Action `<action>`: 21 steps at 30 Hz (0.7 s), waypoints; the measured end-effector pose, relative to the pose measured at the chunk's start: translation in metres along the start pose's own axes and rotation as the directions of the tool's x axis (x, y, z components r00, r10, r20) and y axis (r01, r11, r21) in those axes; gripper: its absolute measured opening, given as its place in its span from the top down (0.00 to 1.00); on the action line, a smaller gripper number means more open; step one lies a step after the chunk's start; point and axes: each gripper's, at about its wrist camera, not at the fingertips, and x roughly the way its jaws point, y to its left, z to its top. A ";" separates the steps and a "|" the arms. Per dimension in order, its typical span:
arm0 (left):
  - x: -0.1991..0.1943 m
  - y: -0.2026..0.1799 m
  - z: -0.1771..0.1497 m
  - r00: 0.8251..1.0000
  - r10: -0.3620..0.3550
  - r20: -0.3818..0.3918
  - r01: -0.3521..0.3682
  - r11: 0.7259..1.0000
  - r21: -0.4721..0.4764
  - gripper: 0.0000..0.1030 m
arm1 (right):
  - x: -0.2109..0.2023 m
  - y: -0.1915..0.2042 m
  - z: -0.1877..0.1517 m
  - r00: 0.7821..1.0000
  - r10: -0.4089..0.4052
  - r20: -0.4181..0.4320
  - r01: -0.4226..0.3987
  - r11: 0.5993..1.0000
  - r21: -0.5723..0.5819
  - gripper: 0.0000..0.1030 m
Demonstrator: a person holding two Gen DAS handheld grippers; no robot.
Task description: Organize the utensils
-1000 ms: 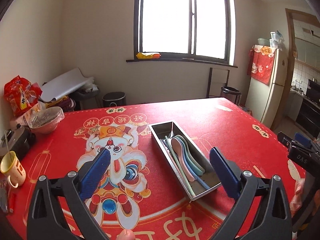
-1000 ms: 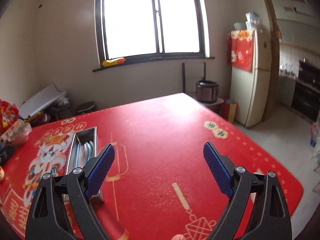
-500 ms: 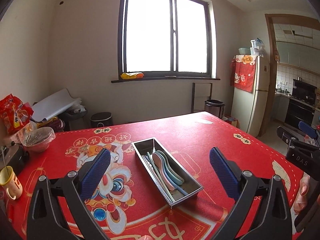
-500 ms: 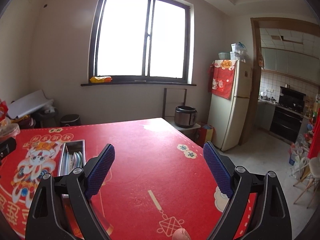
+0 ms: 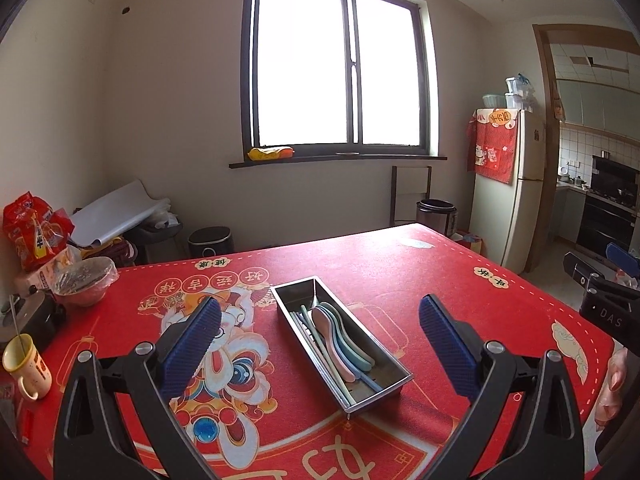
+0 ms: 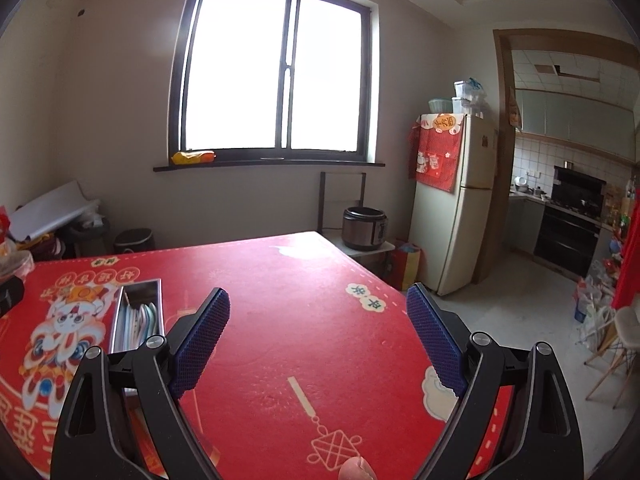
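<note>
The left gripper (image 5: 320, 344) hangs above the red tablecloth (image 5: 400, 280) with its blue-padded fingers (image 5: 192, 344) spread wide and nothing between them. Straight ahead of it, framed by the two fingers, a long steel tray (image 5: 362, 402) lies flat on the cloth, its near end angled toward the gripper's right finger. Inside the tray, pastel spoons (image 5: 334, 336) in pink, blue and green lie overlapped lengthwise, with a few thin chopsticks (image 5: 310, 338) alongside them on the left. Beyond the left finger, a cartoon figure (image 5: 236, 352) is printed on the cloth. Farther left, at the table's edge, stand a yellow mug (image 5: 26, 364), a covered bowl (image 5: 82, 282) and a red snack bag (image 5: 34, 232).

The right gripper (image 6: 318, 336) is likewise held wide apart and empty, above a bare stretch of the cloth. The tray (image 6: 158, 300) lies ahead and to the left of its left finger, which hides the tray's near end; the spoons (image 6: 140, 320) show inside it. A fingertip (image 6: 356, 470) shows at the bottom edge of this view. Off past the right finger, beyond the table's corner, stand a cream fridge (image 6: 460, 220) and a cooker pot (image 6: 366, 228) on a low stand. A window (image 6: 276, 72) fills the far wall ahead of both grippers.
</note>
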 end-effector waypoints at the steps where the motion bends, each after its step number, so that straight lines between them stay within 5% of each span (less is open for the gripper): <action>1: 0.001 0.000 0.000 1.000 -0.002 -0.002 0.002 1.000 -0.002 0.06 | 0.001 -0.001 0.000 1.000 -0.001 -0.003 0.001 1.000 0.002 0.15; 21: 0.005 -0.003 0.000 1.000 -0.011 -0.007 0.011 1.000 -0.007 0.06 | 0.003 -0.015 0.001 0.998 -0.058 -0.016 0.058 0.998 0.028 0.15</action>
